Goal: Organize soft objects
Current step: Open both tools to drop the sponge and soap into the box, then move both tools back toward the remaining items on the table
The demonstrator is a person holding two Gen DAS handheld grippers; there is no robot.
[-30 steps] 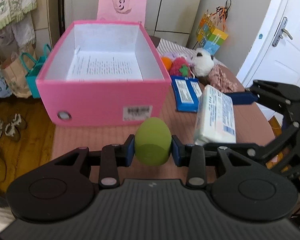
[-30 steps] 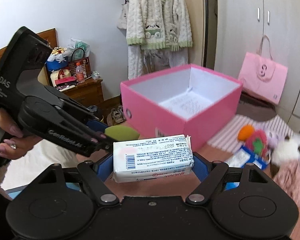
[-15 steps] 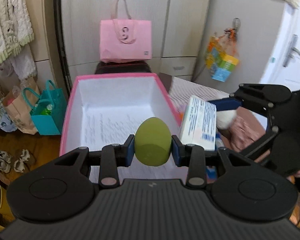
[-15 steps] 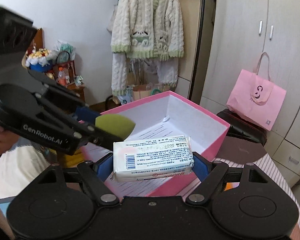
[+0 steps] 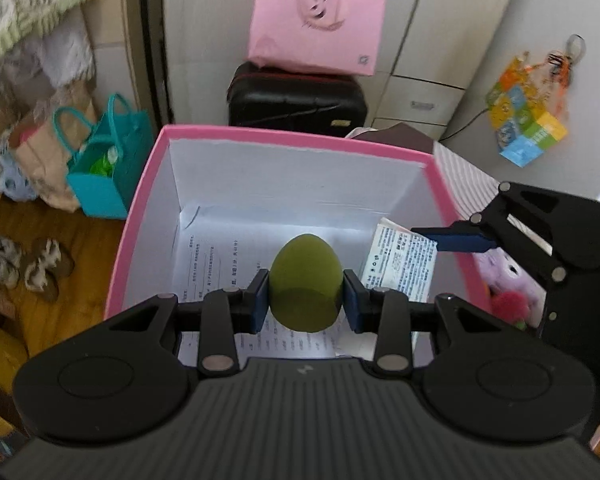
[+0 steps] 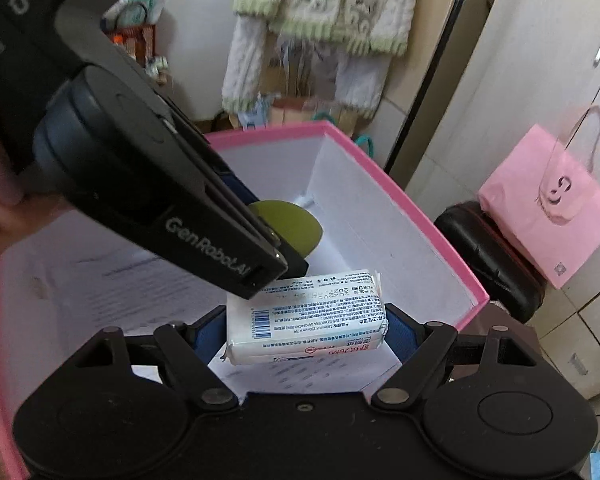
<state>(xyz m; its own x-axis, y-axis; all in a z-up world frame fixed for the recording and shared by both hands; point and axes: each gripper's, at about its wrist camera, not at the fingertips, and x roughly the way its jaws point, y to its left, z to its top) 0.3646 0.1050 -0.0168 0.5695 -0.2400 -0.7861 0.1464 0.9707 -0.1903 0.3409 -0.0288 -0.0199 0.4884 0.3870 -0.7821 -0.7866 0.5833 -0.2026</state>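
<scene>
My left gripper (image 5: 305,300) is shut on a green egg-shaped sponge (image 5: 305,280) and hangs over the open pink box (image 5: 292,138), whose white floor holds a printed sheet. In the right wrist view that sponge (image 6: 288,222) shows behind the left gripper's black body. My right gripper (image 6: 306,322) is shut on a white tissue pack (image 6: 306,312) with printed text, also above the box's inside (image 6: 396,208). The pack (image 5: 400,264) and a blue pad of the right gripper show at the box's right wall in the left wrist view.
A pink paper bag (image 5: 316,20) sits on a black case (image 5: 296,96) behind the box. A teal bag (image 5: 108,168) and slippers (image 5: 24,264) are on the wooden floor at left. Plush toys (image 5: 504,280) lie right of the box. A knitted cardigan (image 6: 324,12) hangs behind.
Both grippers have travelled from in front of the box to over its open top, each still gripping its object. The box now fills the lower part of both views.
</scene>
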